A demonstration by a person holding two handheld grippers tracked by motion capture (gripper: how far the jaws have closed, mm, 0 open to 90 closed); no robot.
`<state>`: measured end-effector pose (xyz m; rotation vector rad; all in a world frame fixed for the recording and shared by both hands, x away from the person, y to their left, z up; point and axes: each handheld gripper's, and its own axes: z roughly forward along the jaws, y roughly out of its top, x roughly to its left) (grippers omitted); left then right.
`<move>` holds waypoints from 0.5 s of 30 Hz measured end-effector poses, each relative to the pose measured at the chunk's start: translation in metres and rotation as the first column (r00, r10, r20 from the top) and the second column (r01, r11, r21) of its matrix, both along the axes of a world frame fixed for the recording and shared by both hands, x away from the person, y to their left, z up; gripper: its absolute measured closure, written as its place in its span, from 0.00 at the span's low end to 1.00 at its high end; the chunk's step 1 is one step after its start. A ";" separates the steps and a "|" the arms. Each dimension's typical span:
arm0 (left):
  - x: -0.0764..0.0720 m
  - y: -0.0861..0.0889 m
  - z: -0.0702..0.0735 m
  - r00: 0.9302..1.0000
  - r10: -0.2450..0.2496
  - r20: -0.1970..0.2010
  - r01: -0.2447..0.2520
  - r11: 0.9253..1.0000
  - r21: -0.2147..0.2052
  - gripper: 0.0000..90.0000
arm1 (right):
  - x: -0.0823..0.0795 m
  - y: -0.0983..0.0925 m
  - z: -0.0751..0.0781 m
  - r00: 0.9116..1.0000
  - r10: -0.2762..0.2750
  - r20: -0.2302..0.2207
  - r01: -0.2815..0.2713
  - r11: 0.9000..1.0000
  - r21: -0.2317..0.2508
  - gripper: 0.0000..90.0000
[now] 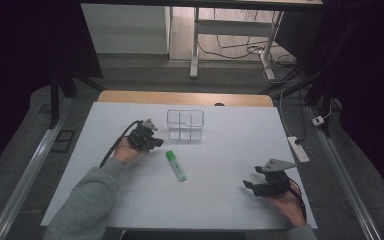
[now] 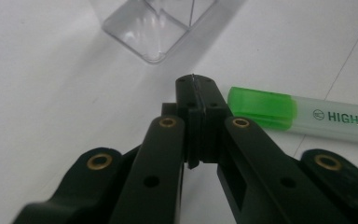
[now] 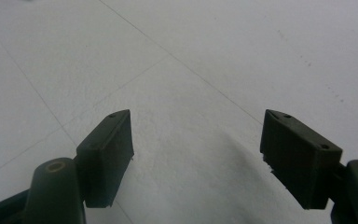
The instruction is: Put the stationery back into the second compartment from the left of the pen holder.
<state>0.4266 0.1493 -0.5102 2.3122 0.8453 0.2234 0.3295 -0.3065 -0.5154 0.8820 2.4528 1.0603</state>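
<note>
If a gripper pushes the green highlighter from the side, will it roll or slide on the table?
The highlighter lies flat on the smooth white table, so it would probably slide easily. Its body looks somewhat flattened, so rolling seems less likely, though I cannot be sure. It appears to be stiff, light plastic.

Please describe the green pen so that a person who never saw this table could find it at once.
On the white table, look near the middle, just in front of the clear plastic organizer. The highlighter lies flat there, the one green thing on the table.

Green highlighter flat mid-table, capped; clear divided box behind, apparently empty.
</note>
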 end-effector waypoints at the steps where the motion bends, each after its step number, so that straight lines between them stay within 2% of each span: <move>1: 0.001 -0.002 -0.002 1.000 -0.008 -0.003 0.008 1.000 0.002 0.99 | 0.000 0.000 0.000 1.000 0.000 0.000 0.000 1.000 0.000 0.28; 10: 0.008 -0.008 -0.013 0.999 -0.021 -0.025 0.020 1.000 -0.014 0.99 | 0.000 0.000 -0.001 1.000 0.002 -0.005 -0.002 1.000 -0.002 0.28; 15: 0.007 -0.014 -0.017 0.998 -0.049 -0.033 0.049 0.999 -0.015 0.99 | 0.000 0.000 -0.002 1.000 0.004 -0.007 -0.004 1.000 -0.004 0.28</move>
